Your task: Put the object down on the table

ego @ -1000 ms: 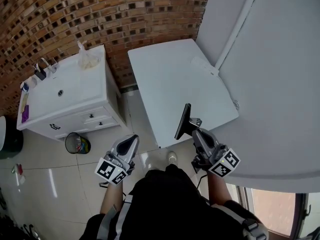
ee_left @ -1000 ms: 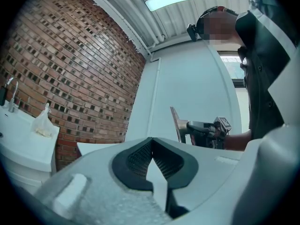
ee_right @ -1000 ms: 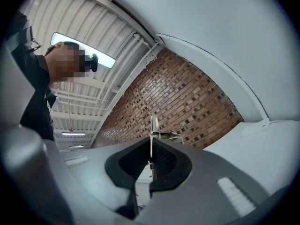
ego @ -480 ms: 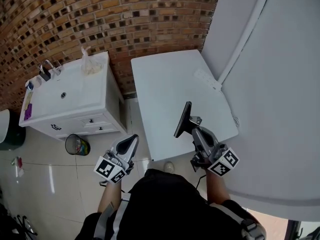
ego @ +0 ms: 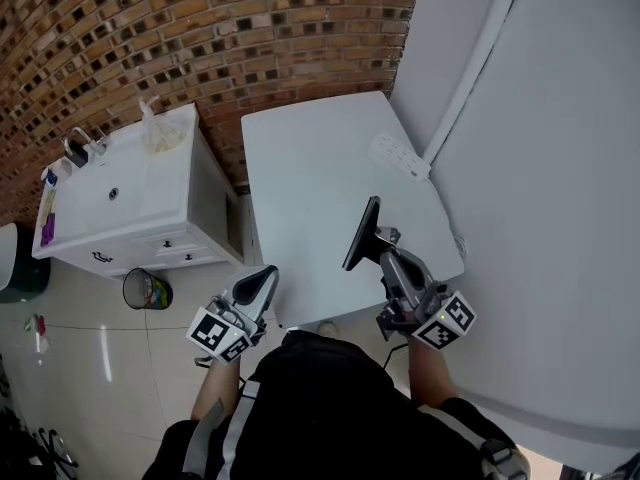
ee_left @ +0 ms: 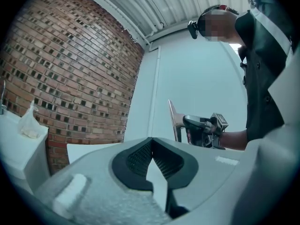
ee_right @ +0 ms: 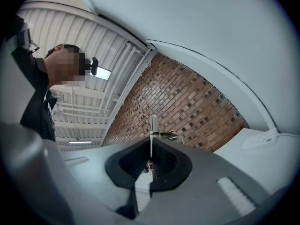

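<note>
1. Left gripper [ego: 263, 279] is closest to me. It sits off the table's near-left corner, over open floor, jaws pressed together with nothing between them.
2. Right gripper [ego: 380, 246] is clenched on the lower end of a thin dark board [ego: 361, 232]. The board stands upright on edge over the table's near-right part. I can't tell if it touches the top.
3. Bin [ego: 146, 290] is on the floor to my left. It holds coloured rubbish too small to name.
4. Table [ego: 305, 173] is white, bare across the middle and left, with its right side against the pale wall.
5. Power strip [ego: 398, 155] lies at the far-right edge, well apart from the board.
6. Sink cabinet [ego: 150, 183] is left of the table with a narrow gap between. It has a tap [ego: 78, 148], and a crumpled bag [ego: 155, 128] on its back corner by the brick wall [ego: 200, 38].
</note>
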Demonstrator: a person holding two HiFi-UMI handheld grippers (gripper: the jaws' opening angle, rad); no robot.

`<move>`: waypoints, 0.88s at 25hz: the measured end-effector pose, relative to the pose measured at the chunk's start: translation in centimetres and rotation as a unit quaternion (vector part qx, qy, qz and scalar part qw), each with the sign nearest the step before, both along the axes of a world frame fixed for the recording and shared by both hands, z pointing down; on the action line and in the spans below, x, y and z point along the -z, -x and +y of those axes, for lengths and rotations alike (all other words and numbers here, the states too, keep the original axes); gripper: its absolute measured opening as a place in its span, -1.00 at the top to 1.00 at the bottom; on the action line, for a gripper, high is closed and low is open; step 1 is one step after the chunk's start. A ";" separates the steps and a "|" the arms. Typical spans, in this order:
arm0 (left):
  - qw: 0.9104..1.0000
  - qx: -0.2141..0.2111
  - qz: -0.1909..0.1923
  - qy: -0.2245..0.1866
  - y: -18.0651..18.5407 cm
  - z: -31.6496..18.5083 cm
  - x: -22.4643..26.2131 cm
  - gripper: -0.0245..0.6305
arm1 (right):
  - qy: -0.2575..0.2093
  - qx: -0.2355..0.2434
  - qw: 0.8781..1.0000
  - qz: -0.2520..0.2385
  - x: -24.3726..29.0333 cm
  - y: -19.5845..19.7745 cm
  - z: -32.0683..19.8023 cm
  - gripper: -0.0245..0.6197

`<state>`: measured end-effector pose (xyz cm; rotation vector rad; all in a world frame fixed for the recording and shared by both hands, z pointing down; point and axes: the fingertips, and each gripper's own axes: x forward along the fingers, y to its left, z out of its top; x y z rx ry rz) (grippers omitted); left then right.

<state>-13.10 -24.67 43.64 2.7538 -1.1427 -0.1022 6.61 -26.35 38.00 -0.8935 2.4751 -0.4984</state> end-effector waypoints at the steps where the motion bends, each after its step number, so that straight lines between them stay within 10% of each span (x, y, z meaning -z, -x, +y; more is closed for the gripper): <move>1: 1.000 0.002 -0.002 0.003 -0.5 -0.2 -0.1 0.93 | 0.005 0.002 1.000 -0.002 -0.1 -0.6 -0.4 0.90; 22: 0.997 0.057 -0.016 0.047 -1.0 -2.6 -1.7 0.92 | 0.077 0.023 0.996 -0.043 -5.6 -2.3 -5.3 0.90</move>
